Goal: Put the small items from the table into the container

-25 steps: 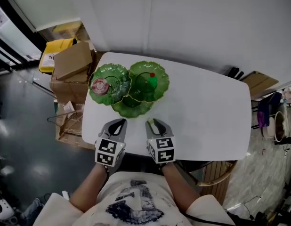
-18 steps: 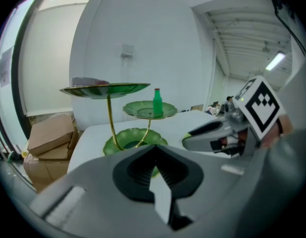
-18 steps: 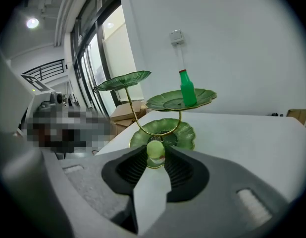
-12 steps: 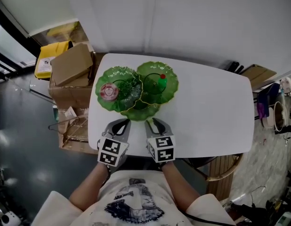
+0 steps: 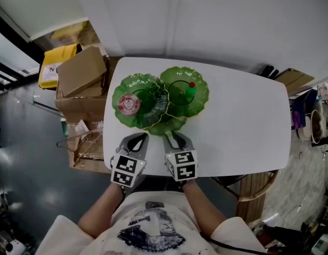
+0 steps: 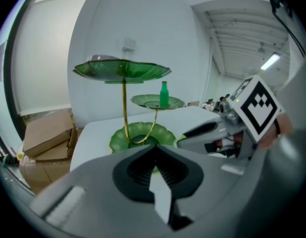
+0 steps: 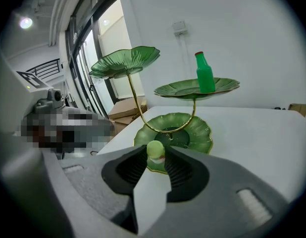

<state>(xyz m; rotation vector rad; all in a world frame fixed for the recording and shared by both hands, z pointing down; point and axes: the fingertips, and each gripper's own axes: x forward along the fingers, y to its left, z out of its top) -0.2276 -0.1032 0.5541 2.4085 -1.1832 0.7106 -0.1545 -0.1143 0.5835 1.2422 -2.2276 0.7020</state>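
Observation:
A three-tier stand of green leaf-shaped plates point(image 5: 148, 97) on a gold stem rises at the back left of the white table point(image 5: 243, 126). A small green bottle point(image 5: 191, 91) stands upright on the middle plate point(image 7: 196, 88), and a round pink-and-red item point(image 5: 128, 104) lies on the top plate point(image 6: 122, 69). My right gripper point(image 5: 173, 139) is shut on a small pale green ball-like item point(image 7: 155, 150), just short of the lowest plate point(image 7: 192, 133). Beside it, my left gripper point(image 5: 134, 141) is shut with nothing in it point(image 6: 154, 150).
Cardboard boxes point(image 5: 82, 70) and a yellow package point(image 5: 57, 62) are stacked on the floor left of the table. A wooden seat point(image 5: 249, 190) sits under the near right corner. A white wall runs behind the table.
Both grippers have moved forward and a little down toward the stand, so their tips are now nearly at the lowest plate's rim. The right one still holds the pale green item.

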